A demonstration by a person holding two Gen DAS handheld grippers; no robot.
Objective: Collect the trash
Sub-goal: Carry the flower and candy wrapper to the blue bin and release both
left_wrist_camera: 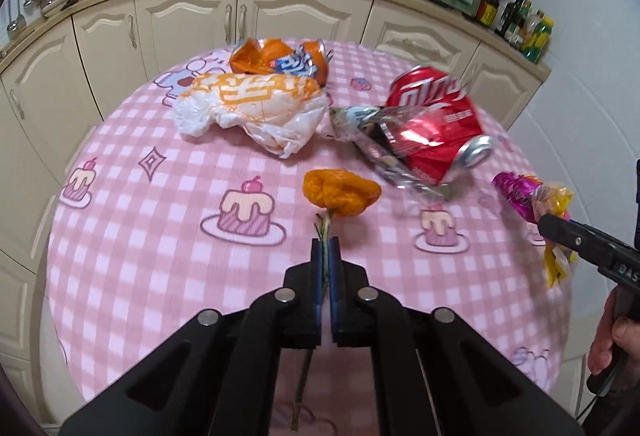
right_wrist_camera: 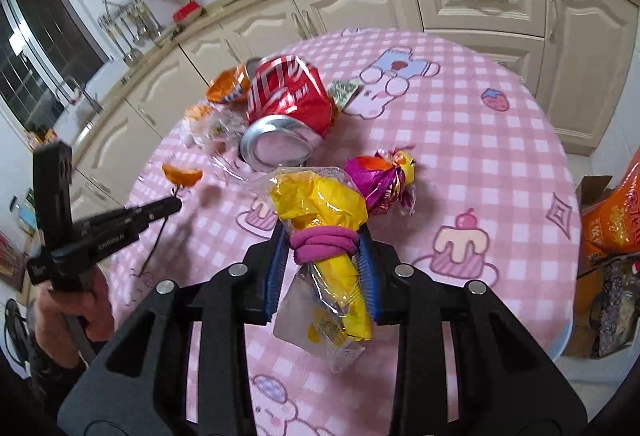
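L gripper (left_wrist_camera: 326, 250): jaws pinched shut on thin green stem (left_wrist_camera: 325, 236) of orange peel/wilted flower (left_wrist_camera: 340, 198), which sticks out past the tips, above the pink checked tablecloth (left_wrist_camera: 160, 236). R gripper (right_wrist_camera: 324, 248): jaws partly closed, clamped on yellow wrapper bundle (right_wrist_camera: 320, 208) tied w/ purple band (right_wrist_camera: 324, 246); clear plastic tail hangs down toward the camera. Purple foil wrapper (right_wrist_camera: 380, 180) just beyond the yellow one, touching it. Further out, table centre: crushed red can (left_wrist_camera: 434, 128), crumpled clear wrapper (left_wrist_camera: 360, 124) beside it, white-orange bag (left_wrist_camera: 248, 104) to the left, orange snack bag (left_wrist_camera: 276, 60) at far edge. Cream cabinets (left_wrist_camera: 192, 20) behind table.
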